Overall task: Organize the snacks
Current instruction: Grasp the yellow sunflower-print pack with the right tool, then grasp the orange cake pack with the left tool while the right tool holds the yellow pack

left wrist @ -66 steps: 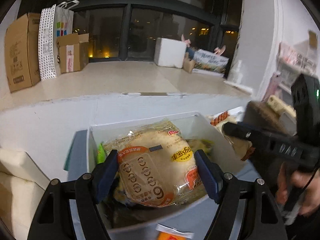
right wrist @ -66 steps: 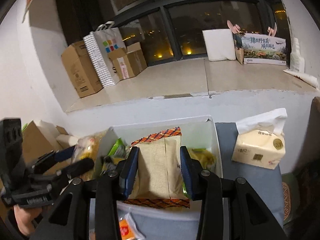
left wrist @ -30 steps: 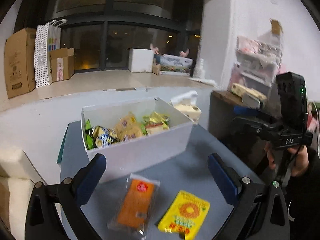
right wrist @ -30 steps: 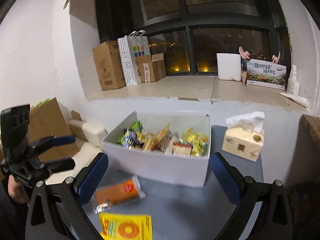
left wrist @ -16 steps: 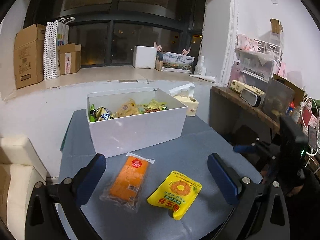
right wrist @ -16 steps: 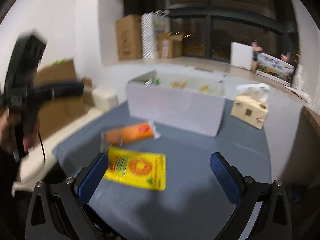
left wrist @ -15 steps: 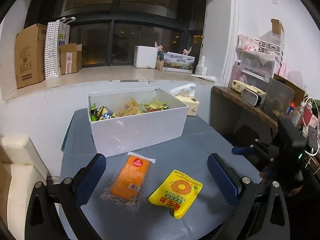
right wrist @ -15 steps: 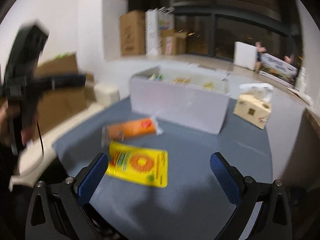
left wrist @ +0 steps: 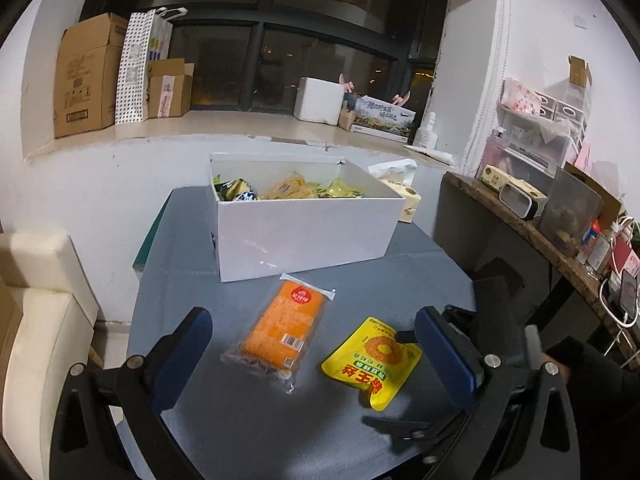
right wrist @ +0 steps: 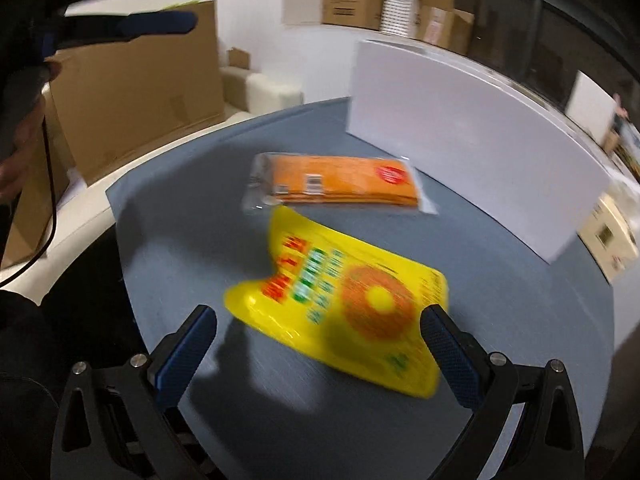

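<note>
On the grey round bench (left wrist: 192, 264) a flat orange plastic-wrapped snack packet (left wrist: 286, 326) and a glossy yellow snack pouch (right wrist: 344, 304) lie side by side at mid-frame, just before the white rectangular cardboard box (left wrist: 304, 232) of snacks. The left gripper (left wrist: 312, 354) and right gripper (right wrist: 318, 346) both hover with jaws released, the right low over the pouch
</note>
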